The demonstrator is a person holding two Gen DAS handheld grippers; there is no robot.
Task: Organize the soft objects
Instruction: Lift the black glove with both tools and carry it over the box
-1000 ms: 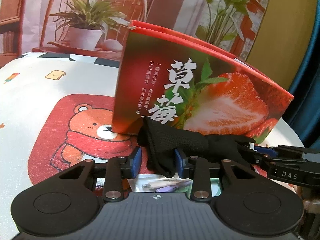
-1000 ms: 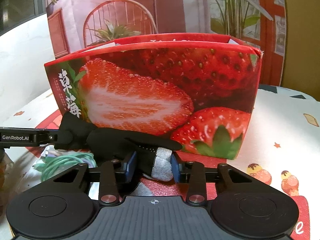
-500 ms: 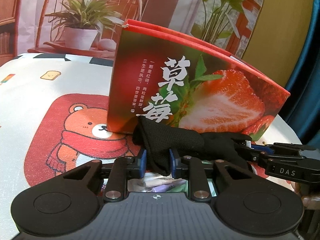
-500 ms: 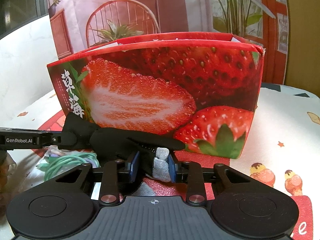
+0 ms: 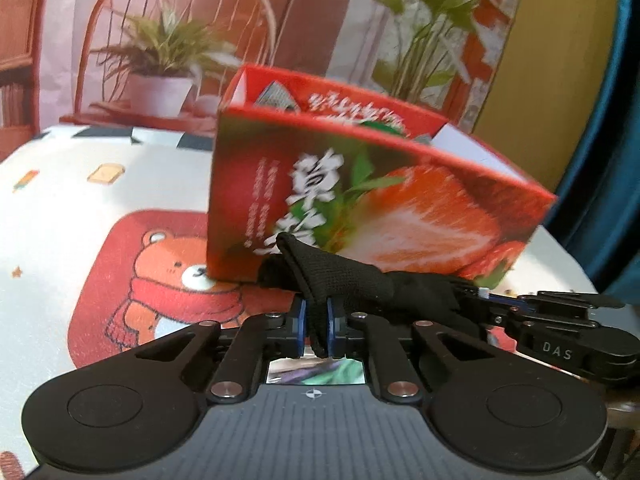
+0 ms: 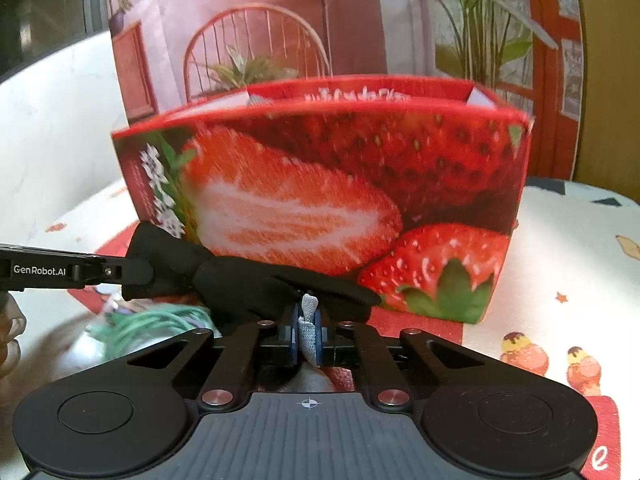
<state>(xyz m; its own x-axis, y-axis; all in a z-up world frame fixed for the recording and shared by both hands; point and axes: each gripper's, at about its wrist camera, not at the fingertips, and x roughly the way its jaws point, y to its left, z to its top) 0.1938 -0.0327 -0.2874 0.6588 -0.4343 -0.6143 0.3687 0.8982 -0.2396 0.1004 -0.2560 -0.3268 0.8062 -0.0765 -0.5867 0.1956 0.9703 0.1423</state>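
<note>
A black sock (image 5: 352, 280) with a grey toe stretches between my two grippers, in front of the red strawberry box (image 5: 360, 184). My left gripper (image 5: 316, 330) is shut on the sock's black end. In the right wrist view my right gripper (image 6: 307, 334) is shut on the grey toe (image 6: 309, 322), and the black part of the sock (image 6: 256, 284) runs left to the left gripper (image 6: 120, 270). The right gripper (image 5: 476, 294) reaches in from the right in the left wrist view. The strawberry box (image 6: 328, 200) stands open-topped, with something grey inside (image 5: 276, 96).
The table wears a cloth printed with a bear (image 5: 160, 280) and cupcakes (image 6: 520, 352). A clear packet with green and purple soft items (image 6: 152, 320) lies under the sock. A backdrop picturing a chair and potted plant (image 5: 160, 64) stands behind the box.
Both grippers closed fully onto the sock's ends. The left gripper rose, lifting the sock, so the inside of the box now shows.
</note>
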